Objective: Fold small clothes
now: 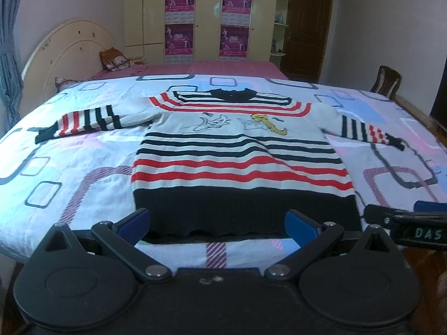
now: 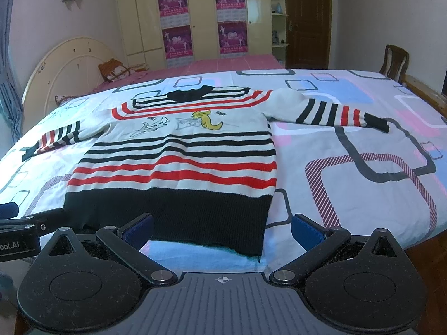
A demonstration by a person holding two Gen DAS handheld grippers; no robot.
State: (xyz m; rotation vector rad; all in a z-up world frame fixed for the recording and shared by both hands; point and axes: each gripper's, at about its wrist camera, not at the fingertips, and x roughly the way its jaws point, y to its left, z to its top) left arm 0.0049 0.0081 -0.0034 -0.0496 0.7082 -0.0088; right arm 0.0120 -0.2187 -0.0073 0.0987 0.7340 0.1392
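Note:
A small striped sweater (image 1: 237,150) lies flat on the bed, front up, both sleeves spread out, black hem toward me. It is white with black and red stripes and a cartoon print. It also shows in the right wrist view (image 2: 178,159). My left gripper (image 1: 218,223) is open and empty, its blue pads just at the black hem, near its left half. My right gripper (image 2: 222,230) is open and empty at the hem's right corner. Each gripper shows at the edge of the other's view: the right one (image 1: 405,217), the left one (image 2: 28,223).
The bed cover (image 2: 349,150) is white with pink, blue and grey rectangles. A pink sheet (image 1: 223,67), a pillow (image 1: 114,58) and a cream headboard (image 1: 64,47) lie beyond. A wooden chair (image 2: 394,61) stands at the right. Wardrobe and door are at the back.

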